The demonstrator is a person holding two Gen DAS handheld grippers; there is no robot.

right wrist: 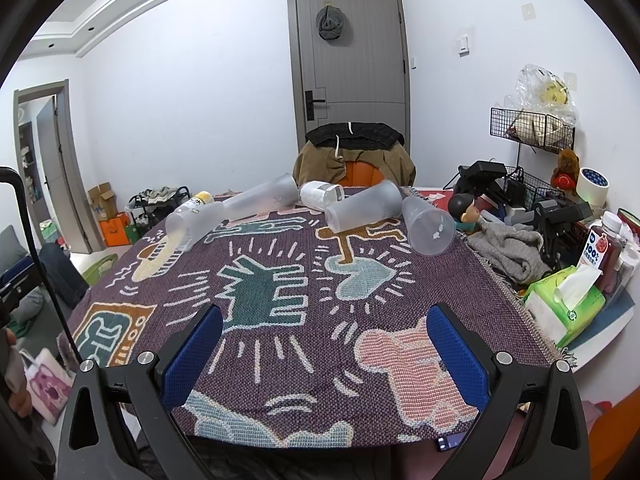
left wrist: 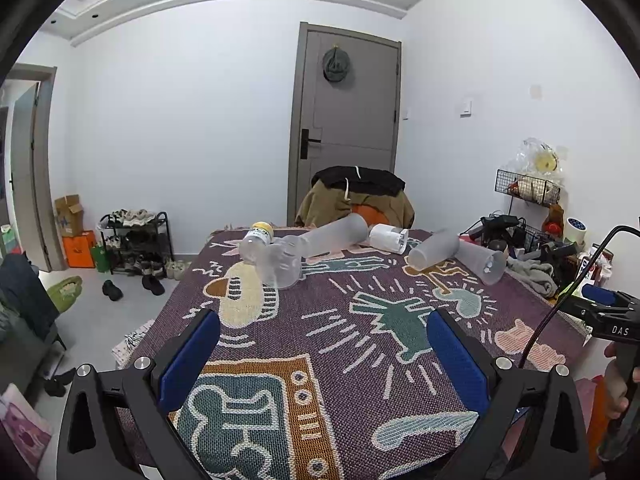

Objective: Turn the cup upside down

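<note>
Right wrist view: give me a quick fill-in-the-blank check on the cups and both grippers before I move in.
1. The frosted cups at the far end of the patterned cloth all lie on their ____.
2. The right gripper has its jaws ____ with nothing between them.
3. The left gripper holds ____.
4. The white roll lies in front of the chair draped with ____.

Missing words: sides; open; nothing; clothes

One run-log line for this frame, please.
left claw open | right claw open | frosted cups on their sides, far end | none grasped
</note>
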